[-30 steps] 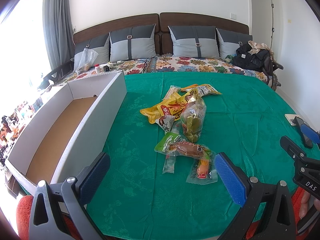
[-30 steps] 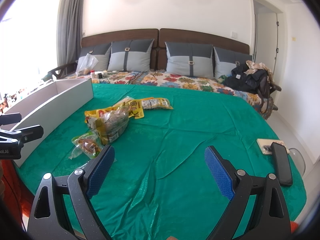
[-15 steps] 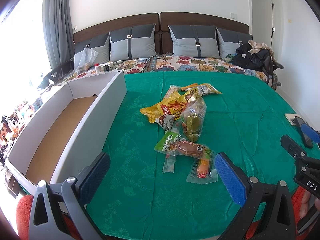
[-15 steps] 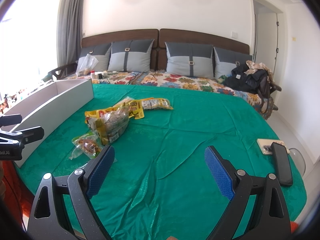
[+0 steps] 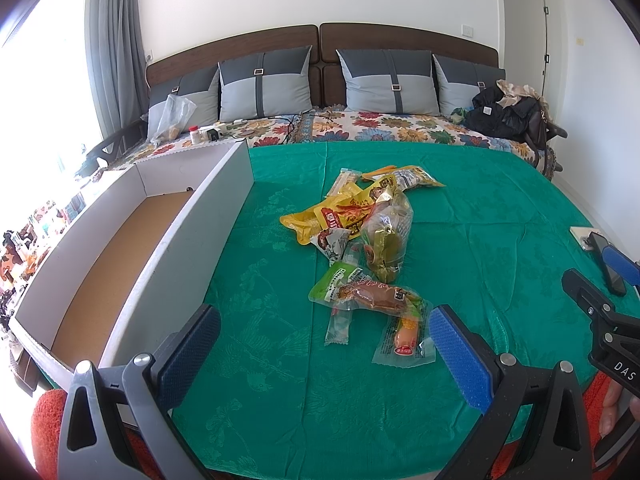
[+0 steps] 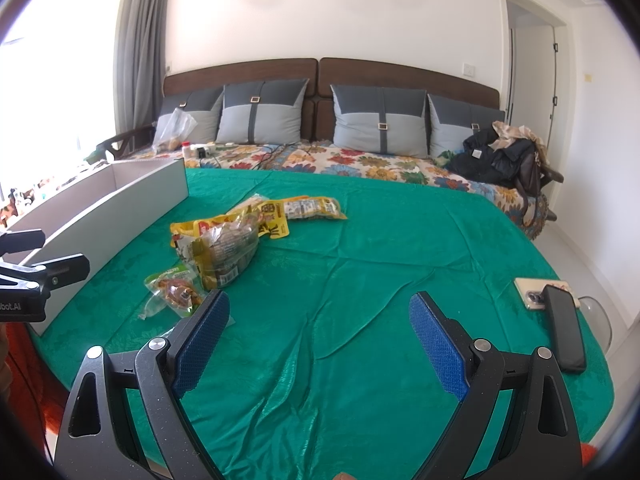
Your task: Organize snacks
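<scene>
Task not begun: snack pile [image 5: 360,240] lay loose mid-bed on green cover [image 5: 480,208], box [image 5: 120,248] alongside held nothing, left gripper [image 5: 324,340] & right gripper [image 6: 320,328] jaws both spread, unladen.

1. The left gripper [image 5: 324,344] is held low and level, its two blue-padded fingers [image 5: 460,354] spread wide apart with nothing between them.
2. The right gripper [image 6: 320,344] is likewise held level, its blue pads [image 6: 202,344] set wide apart and empty.
3. Each gripper is seen at the edge of the other's view; the two are kept apart, side by side.
</scene>
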Demonstrator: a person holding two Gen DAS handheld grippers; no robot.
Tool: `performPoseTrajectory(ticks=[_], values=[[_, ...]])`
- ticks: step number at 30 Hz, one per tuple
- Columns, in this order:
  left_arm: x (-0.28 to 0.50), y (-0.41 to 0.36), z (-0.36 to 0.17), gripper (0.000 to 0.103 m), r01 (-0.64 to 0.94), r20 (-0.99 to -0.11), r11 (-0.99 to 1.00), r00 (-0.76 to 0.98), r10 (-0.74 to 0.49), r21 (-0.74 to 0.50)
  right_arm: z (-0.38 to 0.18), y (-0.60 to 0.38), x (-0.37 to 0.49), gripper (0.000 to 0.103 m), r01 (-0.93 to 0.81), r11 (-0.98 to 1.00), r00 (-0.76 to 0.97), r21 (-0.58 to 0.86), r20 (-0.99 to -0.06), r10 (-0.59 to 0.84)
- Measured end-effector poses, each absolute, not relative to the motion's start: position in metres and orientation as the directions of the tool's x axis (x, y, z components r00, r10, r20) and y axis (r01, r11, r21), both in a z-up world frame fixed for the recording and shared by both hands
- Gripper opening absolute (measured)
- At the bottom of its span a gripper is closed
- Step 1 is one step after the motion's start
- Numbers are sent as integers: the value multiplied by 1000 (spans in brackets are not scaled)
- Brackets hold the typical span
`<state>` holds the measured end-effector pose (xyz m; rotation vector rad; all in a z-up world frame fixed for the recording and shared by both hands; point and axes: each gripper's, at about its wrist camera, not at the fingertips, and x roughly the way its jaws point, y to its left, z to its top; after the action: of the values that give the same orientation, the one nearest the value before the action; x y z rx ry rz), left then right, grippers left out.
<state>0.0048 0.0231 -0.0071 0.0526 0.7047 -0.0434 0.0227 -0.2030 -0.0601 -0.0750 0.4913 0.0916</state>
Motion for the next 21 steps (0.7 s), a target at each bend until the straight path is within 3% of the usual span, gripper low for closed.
performPoseTrajectory(ticks=[21], values=[[10,22,-21,103,65,-681,998,731,-31,25,-61,-200,25,94,-110,993,874,-47,-480,74]])
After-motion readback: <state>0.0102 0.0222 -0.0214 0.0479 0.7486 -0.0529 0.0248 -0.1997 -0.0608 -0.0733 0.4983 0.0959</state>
